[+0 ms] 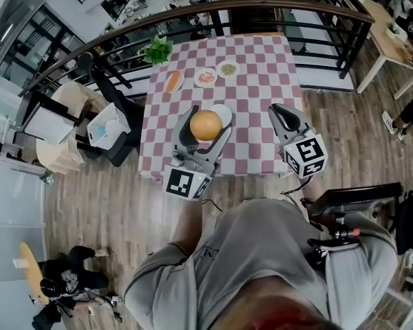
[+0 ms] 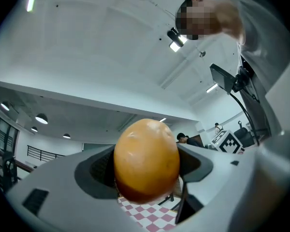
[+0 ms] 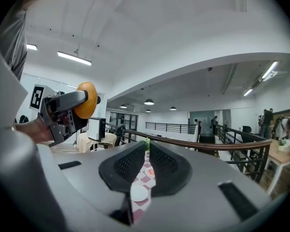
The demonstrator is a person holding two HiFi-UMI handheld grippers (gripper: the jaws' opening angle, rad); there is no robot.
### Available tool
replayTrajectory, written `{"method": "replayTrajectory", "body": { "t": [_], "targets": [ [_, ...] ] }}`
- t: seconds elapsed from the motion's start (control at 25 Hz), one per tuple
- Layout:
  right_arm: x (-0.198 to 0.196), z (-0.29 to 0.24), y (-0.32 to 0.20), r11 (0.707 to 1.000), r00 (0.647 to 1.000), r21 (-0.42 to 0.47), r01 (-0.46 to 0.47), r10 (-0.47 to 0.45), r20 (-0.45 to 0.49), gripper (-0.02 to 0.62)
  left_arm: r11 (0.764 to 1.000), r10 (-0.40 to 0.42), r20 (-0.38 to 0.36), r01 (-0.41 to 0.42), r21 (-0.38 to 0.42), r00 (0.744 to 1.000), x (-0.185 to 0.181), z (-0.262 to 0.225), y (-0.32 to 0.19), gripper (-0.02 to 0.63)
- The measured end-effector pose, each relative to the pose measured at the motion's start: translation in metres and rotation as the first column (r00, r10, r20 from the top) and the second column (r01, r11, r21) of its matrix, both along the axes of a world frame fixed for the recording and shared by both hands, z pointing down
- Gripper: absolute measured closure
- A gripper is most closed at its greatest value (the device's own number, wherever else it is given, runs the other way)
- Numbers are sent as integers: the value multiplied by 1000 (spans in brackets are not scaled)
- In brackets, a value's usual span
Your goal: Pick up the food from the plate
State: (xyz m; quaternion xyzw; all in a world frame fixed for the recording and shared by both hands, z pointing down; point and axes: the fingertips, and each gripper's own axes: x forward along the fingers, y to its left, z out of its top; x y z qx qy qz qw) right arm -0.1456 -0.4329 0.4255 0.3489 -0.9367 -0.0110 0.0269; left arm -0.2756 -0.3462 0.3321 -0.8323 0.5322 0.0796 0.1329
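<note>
A round orange piece of food [image 1: 206,124] is lifted above the pink-and-white checked table [image 1: 261,67], with my left gripper [image 1: 208,119] shut on it. In the left gripper view it [image 2: 146,161] fills the gap between the two grey jaws and the camera looks up at the ceiling. An empty white plate [image 1: 224,113] lies just behind and below the food. My right gripper [image 1: 276,110] hovers over the table's near right edge, shut, with nothing between its jaws. In the right gripper view the food [image 3: 86,100] shows at the left, and the gripper's [image 3: 147,154] pads almost meet.
At the table's far end lie a plate with a sausage [image 1: 173,82], a plate with red food [image 1: 206,77], a small plate [image 1: 228,69] and a green plant [image 1: 158,49]. A dark railing [image 1: 316,9] curves behind. A white basket [image 1: 107,126] and chairs stand left of the table.
</note>
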Motion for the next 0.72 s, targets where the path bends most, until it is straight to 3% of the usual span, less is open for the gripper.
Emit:
{"method": "replayTrajectory", "body": {
  "t": [0.32,0.72],
  "targets": [
    [5,-6,8,1000,1000,2,0,0,5,558,999,28,-25,-29,-39,999,9,15,2,241],
    [3,-18,8,1000,1000,11,16,-16,13,558,999,18,-42,-19,-33,999,10,11,15,241]
  ]
}}
